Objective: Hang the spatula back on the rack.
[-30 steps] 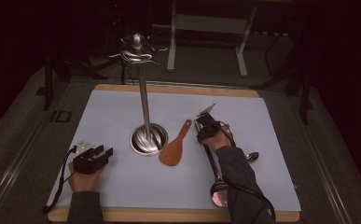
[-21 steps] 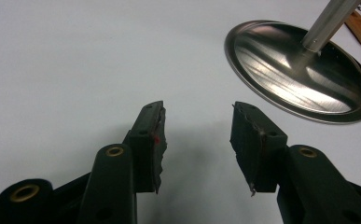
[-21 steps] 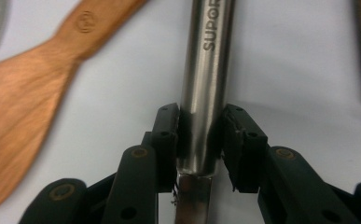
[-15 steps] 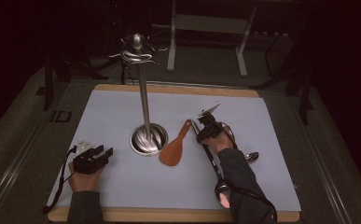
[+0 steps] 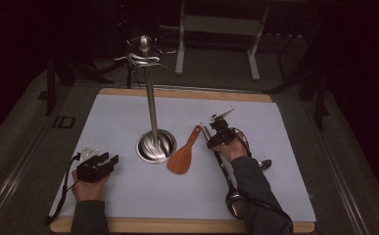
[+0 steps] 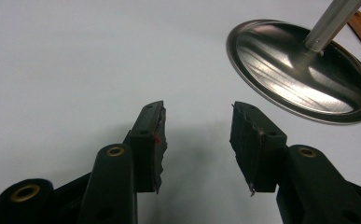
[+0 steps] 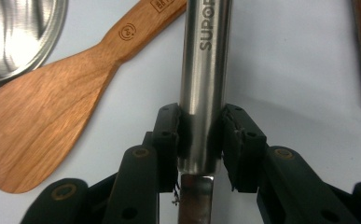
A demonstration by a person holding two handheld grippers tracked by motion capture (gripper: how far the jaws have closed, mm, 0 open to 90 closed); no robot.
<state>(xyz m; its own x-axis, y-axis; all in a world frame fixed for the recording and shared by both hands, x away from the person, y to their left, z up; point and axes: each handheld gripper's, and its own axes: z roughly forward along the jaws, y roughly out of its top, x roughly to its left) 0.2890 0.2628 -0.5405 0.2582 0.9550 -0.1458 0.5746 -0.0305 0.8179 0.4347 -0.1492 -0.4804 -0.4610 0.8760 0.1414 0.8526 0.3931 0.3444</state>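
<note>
Two grippers at a white-covered table. Right gripper, jaws clamped on the steel handle of a long utensil, just right of a wooden spatula lying flat on the cover; utensil's far end near the table's front edge, beside the forearm. Left gripper resting on the cover at front left, jaws spread wide, holding nothing. Between the two, round steel base of an upright stand, pole rising to a hooked top.

utensil handle cut off at top edge, stand base cropped right
</note>
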